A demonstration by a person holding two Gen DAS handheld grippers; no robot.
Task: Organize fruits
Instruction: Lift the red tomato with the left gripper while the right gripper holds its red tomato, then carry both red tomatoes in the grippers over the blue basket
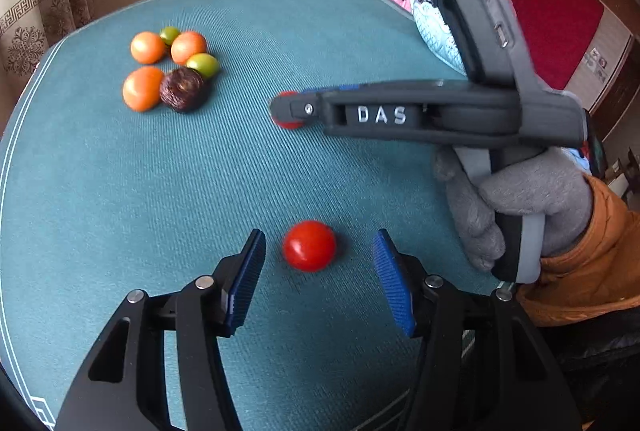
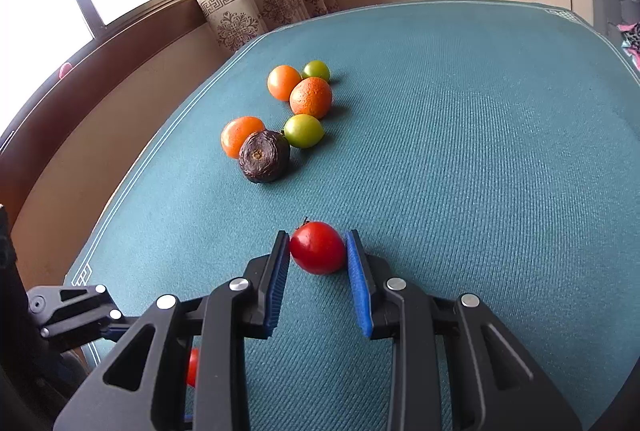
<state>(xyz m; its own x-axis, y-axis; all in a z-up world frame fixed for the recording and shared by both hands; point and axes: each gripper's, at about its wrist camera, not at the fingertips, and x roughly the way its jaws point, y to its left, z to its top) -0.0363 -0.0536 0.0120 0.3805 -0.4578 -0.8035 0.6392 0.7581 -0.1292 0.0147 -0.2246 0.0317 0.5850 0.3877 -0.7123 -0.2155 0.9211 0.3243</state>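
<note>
**Two red tomatoes, two grippers, one pile waiting**

While the right gripper is pinching a red tomato between its blue pads, the left gripper is hanging spread wide around a second red tomato, with clear cloth showing on both sides of the fruit. In the right wrist view the pads are touching the tomato's flanks near its middle; whether it is lifted or still sitting on the teal tablecloth cannot be told. In the left wrist view the right gripper is reaching in from the right, its tip covering most of that held tomato, and a grey gloved hand is squeezing the handle.

Both tomatoes look small, light, smooth and glossy, with thin skin that would likely split or bruise under a hard squeeze. The sensible hold is probably across the widest part, closing gently; the ribbed pads should help against slipping. A round fruit like this may roll away if one pad nudges it first.

Farther off to the left, a cluster is sitting on the cloth: three orange fruits, two green tomatoes and a dark wrinkled fruit, mostly touching. Judging by that grouping, the red ones are probably headed there or to a spot of their own.
</note>
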